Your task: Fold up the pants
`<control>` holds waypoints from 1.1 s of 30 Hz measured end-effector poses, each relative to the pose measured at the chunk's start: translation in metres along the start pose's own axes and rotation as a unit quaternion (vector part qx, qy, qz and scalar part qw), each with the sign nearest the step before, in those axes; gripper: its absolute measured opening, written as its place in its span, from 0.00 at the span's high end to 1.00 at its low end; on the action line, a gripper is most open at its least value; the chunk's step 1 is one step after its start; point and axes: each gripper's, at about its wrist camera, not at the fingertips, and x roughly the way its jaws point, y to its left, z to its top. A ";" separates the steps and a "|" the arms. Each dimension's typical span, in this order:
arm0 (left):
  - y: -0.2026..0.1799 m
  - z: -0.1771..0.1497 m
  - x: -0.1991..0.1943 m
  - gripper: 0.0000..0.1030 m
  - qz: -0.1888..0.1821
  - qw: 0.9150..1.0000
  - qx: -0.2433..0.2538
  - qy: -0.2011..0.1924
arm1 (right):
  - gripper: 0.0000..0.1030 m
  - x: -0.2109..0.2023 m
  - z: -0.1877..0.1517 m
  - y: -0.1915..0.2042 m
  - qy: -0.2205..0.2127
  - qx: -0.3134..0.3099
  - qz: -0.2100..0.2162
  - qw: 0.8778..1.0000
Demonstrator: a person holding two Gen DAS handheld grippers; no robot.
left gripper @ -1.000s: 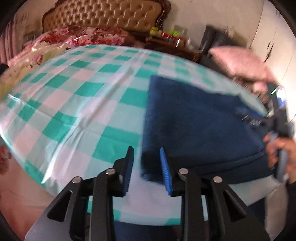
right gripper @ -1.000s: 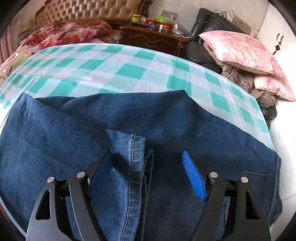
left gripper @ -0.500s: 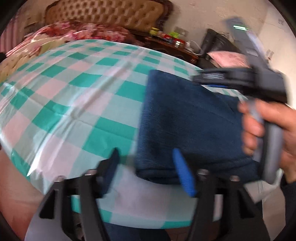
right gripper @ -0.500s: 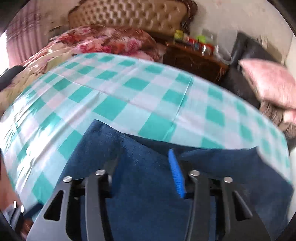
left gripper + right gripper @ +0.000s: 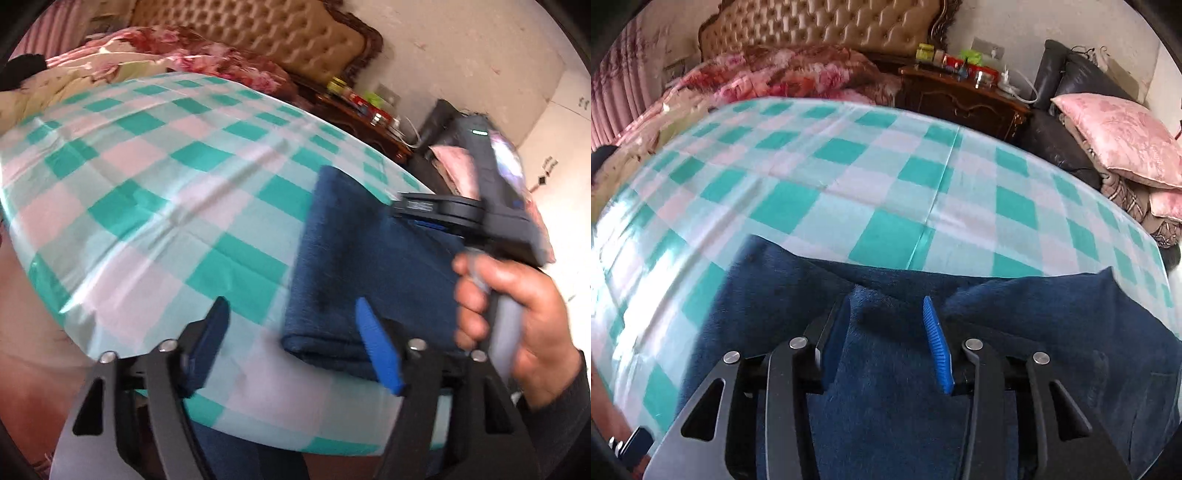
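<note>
Lying folded on the near right of the checked tabletop (image 5: pixel 155 206), the pants (image 5: pixel 369 266) rest flat. Left hand-held gripper (image 5: pixel 295 347) gapes wide at their near-left corner, empty; right hand-held gripper (image 5: pixel 886 332) hovers half-spread above them, gripping nothing.

Left wrist view taken low at the checkered tablecloth's (image 5: pixel 155 206) near edge, right wrist view set close above folded jeans (image 5: pixel 894 387), headboard (image 5: pixel 827 26) shared.
</note>
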 end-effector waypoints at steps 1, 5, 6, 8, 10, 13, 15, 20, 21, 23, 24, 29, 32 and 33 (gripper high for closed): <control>0.002 0.001 0.000 0.36 0.001 1.000 -0.002 0.001 | 0.59 -0.010 -0.004 0.001 -0.007 -0.002 -0.005 1.000; 0.003 0.000 0.007 0.45 -0.004 1.000 0.000 0.021 | 0.58 -0.025 -0.018 0.001 -0.003 -0.004 -0.011 1.000; 0.002 -0.002 0.006 0.50 0.001 1.000 0.007 0.018 | 0.58 -0.027 -0.022 0.000 -0.001 -0.003 -0.014 1.000; 0.000 -0.004 0.008 0.59 -0.011 1.000 0.010 0.025 | 0.58 -0.030 -0.028 -0.001 0.000 -0.004 -0.016 1.000; -0.004 -0.005 0.011 0.59 -0.002 0.999 0.019 0.027 | 0.58 -0.031 -0.035 -0.004 0.006 0.000 -0.017 1.000; -0.007 -0.005 0.013 0.60 0.008 0.999 0.032 0.028 | 0.58 -0.033 -0.044 -0.009 0.014 0.004 -0.019 1.000; -0.007 -0.005 0.013 0.60 0.007 0.999 0.035 0.029 | 0.57 -0.036 -0.051 -0.014 0.016 0.005 -0.019 1.000; -0.005 -0.003 0.013 0.60 0.003 0.999 0.035 0.032 | 0.57 -0.038 -0.066 -0.028 0.029 0.015 -0.030 0.999; -0.004 -0.003 0.013 0.60 -0.001 0.999 0.031 0.032 | 0.57 -0.038 -0.069 -0.030 0.033 0.016 -0.031 0.999; -0.002 -0.002 0.013 0.60 -0.007 0.999 0.024 0.034 | 0.57 -0.036 -0.075 -0.034 0.037 0.016 -0.036 0.999; -0.001 -0.002 0.012 0.60 -0.008 0.999 0.022 0.035 | 0.57 -0.034 -0.077 -0.036 0.041 0.018 -0.035 0.998; -0.003 -0.004 0.014 0.73 -0.021 0.999 0.016 0.041 | 0.48 -0.032 -0.083 -0.040 0.034 0.018 -0.039 0.999; -0.005 -0.003 0.012 0.78 -0.024 0.999 0.023 0.039 | 0.42 -0.031 -0.084 -0.044 0.033 0.022 -0.039 0.998; -0.006 -0.003 0.011 0.80 -0.025 0.999 0.023 0.039 | 0.41 -0.031 -0.084 -0.045 0.033 0.023 -0.038 0.998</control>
